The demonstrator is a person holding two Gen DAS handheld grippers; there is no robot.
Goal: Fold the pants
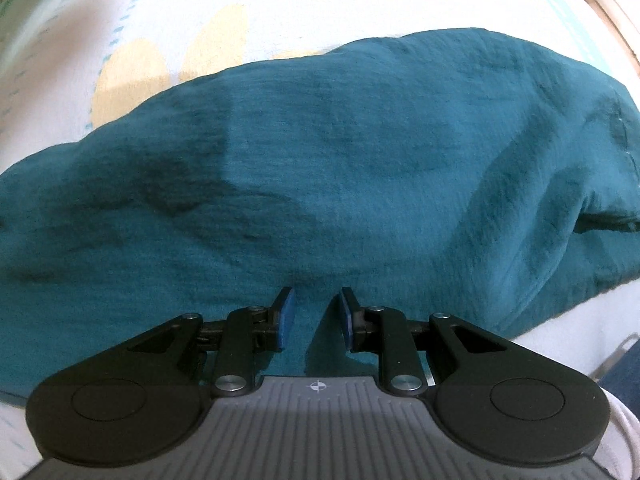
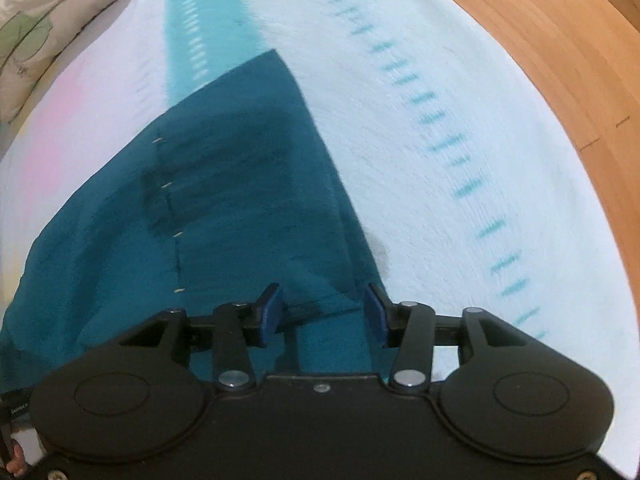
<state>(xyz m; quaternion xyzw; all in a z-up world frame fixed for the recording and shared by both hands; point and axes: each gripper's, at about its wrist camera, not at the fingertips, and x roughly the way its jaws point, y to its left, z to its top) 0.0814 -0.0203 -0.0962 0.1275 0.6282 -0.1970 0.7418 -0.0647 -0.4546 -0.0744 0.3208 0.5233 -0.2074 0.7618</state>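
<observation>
The teal pants [image 1: 340, 168] lie on a bed with a pale blanket [image 2: 420, 140], and in the left wrist view they fill the middle of the frame as a wide, wrinkled band. The left gripper [image 1: 316, 316] points down at the near edge of the cloth; its jaws stand narrow, with a raised fold between them, but I cannot tell if the pads really press it. In the right wrist view the pants [image 2: 240, 200] run from the lower left up to a corner at the top centre. The right gripper [image 2: 323, 312] is spread over a cloth edge at the bottom centre and is not pinching it. I judge that a fold is being laid down or started. The next move needs a firm hold on both edges.
</observation>
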